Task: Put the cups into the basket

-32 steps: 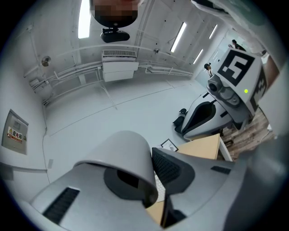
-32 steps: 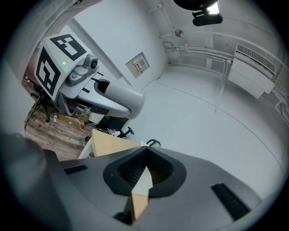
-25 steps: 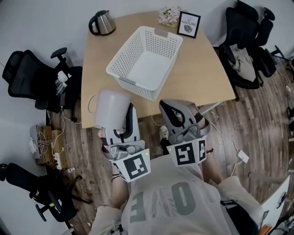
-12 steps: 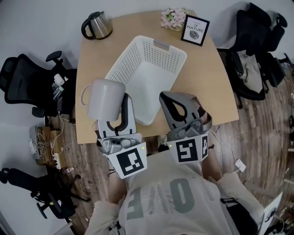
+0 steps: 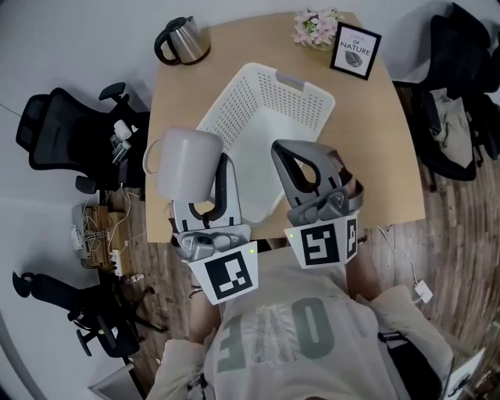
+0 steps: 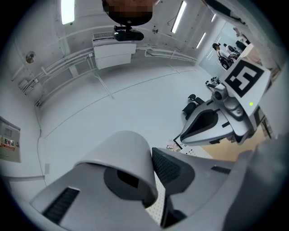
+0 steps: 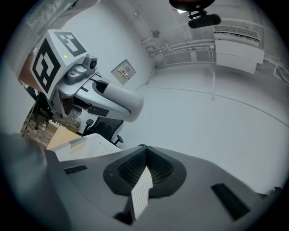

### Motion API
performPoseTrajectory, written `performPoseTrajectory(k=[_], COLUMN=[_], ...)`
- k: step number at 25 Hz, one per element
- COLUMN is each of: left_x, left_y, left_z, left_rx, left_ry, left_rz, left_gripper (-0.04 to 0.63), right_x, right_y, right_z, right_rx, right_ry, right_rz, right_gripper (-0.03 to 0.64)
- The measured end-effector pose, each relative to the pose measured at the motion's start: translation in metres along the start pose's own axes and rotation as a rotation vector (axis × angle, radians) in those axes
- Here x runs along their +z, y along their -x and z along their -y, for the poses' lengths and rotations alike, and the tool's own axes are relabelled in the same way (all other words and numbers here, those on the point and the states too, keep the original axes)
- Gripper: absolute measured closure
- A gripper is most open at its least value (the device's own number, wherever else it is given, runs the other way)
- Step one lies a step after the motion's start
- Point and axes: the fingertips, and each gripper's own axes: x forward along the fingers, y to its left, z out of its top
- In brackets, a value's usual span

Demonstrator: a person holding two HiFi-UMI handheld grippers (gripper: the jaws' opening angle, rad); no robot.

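So far no cup lies in the basket [image 5: 228,109], as far as the pictures show; the head view finds only its bare white floor, though the near corner is hidden behind the grippers; the one cup [image 5: 183,162] in sight hangs in the air just off the basket's near-left wall, outside the rim, clamped between the jaws of the left gripper [image 5: 209,173], which press on its side; the right gripper [image 5: 306,160] hangs by the basket's near-right side with its jaws closed together on nothing, a sliver of basket mesh showing through the slit between them; I judge the carry nearly done, with the move over the rim, the lowering and the release left to do. Counted: one cup, one basket, two grippers; beyond the basket, one kettle [image 5: 181,39], one bunch of flowers [image 5: 316,23] and one framed print [image 5: 355,51], all on the table [image 5: 375,156]; no second cup appears in any view.
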Motion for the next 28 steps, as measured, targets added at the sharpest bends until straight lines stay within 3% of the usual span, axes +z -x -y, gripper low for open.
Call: performPoseTrajectory(k=[12, 17, 21, 28], left_x=[0.002, -0.018, -0.032, -0.085], left_y=[-0.043, -0.071, -0.09, -0.12], left_z=[0.0, 0.012, 0.028, 0.075], left_rx=[-0.05, -0.19, -0.27, -0.594], left_ry=[-0.001, -0.031, -0.136, -0.271], left_rz=[0.046, -0.05, -0.116, -0.31], left_gripper=[0.526, 0.526, 0.526, 0.526], right_x=[0.009, 0.003, 0.002, -0.017], right_y=[-0.011, -0.014, -0.017, -0.023], right_z=[0.024, 0.03, 0.033, 0.041], right_rx=[-0.072, -0.095, -0.098, -0.099], right_ry=[-0.019, -0.038, -0.082, -0.152], right_rz=[0.034, 0.011, 0.021, -0.021], right_gripper=[0.618, 0.618, 0.619, 0.619])
